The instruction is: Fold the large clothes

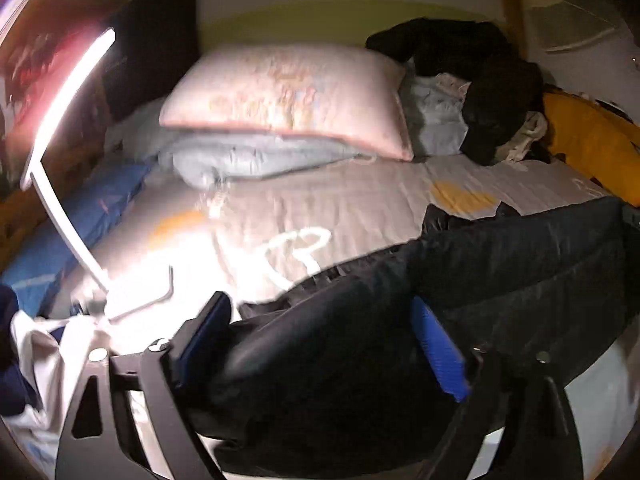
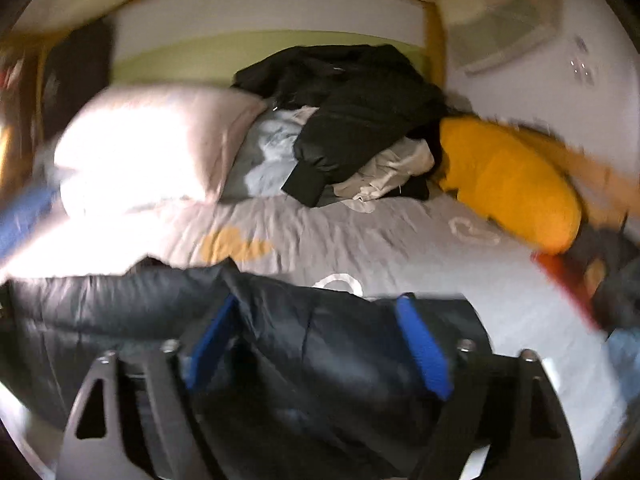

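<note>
Your left gripper (image 1: 320, 320) stands wide open — the dark puffy jacket (image 1: 500, 280) lies on the grey bedsheet (image 1: 340, 200) between and beyond its blue pads, ungripped. Your right gripper (image 2: 320, 320) gapes too — jacket below its jaws.

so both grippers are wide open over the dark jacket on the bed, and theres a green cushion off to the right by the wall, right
Not quite: the cushion by the wall is yellow, not green, as the right wrist view shows. The rest holds: the left gripper and right gripper are both wide open over the dark jacket on the bed.
</note>
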